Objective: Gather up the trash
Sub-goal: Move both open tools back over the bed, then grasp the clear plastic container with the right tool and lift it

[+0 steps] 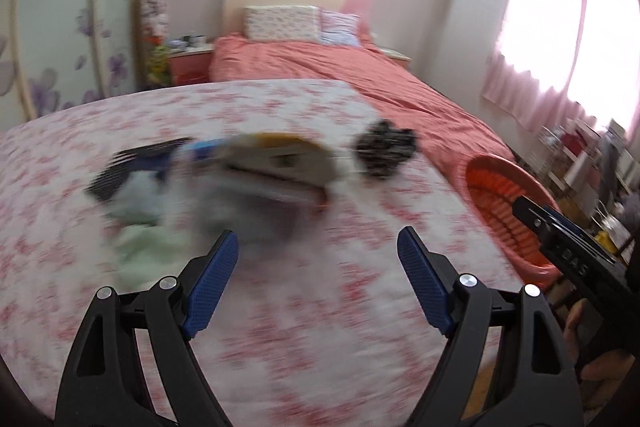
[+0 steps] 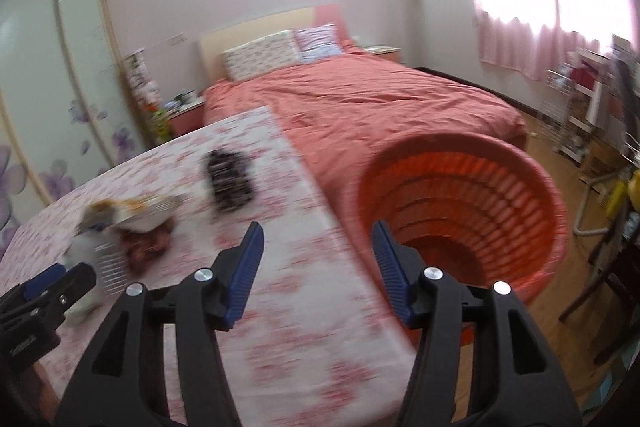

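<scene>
Both your grippers are empty: left gripper (image 1: 318, 255) jaws wide, right gripper (image 2: 318, 251) jaws parted. Trash pile (image 1: 256, 171) sits blurred on the floral table (image 1: 280, 327); orange basket (image 2: 532, 195) stands just beside the table's edge. Risk: fast sweep, loose scraps scatter, you snag the comb (image 1: 132, 167).

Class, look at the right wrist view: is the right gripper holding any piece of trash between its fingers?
No. The right gripper has nothing between its blue fingers; only the floral cloth shows in the gap.
</scene>
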{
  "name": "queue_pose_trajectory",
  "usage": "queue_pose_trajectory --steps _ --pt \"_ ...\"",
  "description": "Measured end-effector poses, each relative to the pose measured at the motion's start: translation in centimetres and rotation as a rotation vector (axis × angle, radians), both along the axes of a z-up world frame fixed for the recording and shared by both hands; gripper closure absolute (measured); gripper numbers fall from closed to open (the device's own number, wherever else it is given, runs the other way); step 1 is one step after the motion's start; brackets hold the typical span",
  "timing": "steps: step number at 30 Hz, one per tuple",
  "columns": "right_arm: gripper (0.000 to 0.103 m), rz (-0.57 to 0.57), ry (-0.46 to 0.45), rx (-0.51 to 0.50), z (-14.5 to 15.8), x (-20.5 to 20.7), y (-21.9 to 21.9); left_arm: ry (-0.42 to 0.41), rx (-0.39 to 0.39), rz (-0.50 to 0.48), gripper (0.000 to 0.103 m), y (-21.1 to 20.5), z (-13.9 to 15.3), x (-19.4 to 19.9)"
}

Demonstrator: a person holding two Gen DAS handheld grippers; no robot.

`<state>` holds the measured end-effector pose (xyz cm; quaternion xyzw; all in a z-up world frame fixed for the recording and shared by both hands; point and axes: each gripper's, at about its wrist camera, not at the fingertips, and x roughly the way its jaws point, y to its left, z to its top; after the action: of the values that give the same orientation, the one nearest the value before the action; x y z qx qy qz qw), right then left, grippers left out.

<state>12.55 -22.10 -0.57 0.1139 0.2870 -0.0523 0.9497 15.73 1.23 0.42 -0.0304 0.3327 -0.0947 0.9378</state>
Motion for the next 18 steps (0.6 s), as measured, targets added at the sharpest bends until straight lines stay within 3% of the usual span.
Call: queue_pose_trajectory --steps 11,18 --pt "0.043 0.228 0.026 -0.009 -0.7 1.1 11.1 0.031 -0.011 0.226 0.022 10.0 -1.8 0.0" --pt "0.043 0.283 0.037 0.01 -1.1 2.3 13.1 0.044 -0.029 0.266 0.022 12.9 -2.5 -0.7"
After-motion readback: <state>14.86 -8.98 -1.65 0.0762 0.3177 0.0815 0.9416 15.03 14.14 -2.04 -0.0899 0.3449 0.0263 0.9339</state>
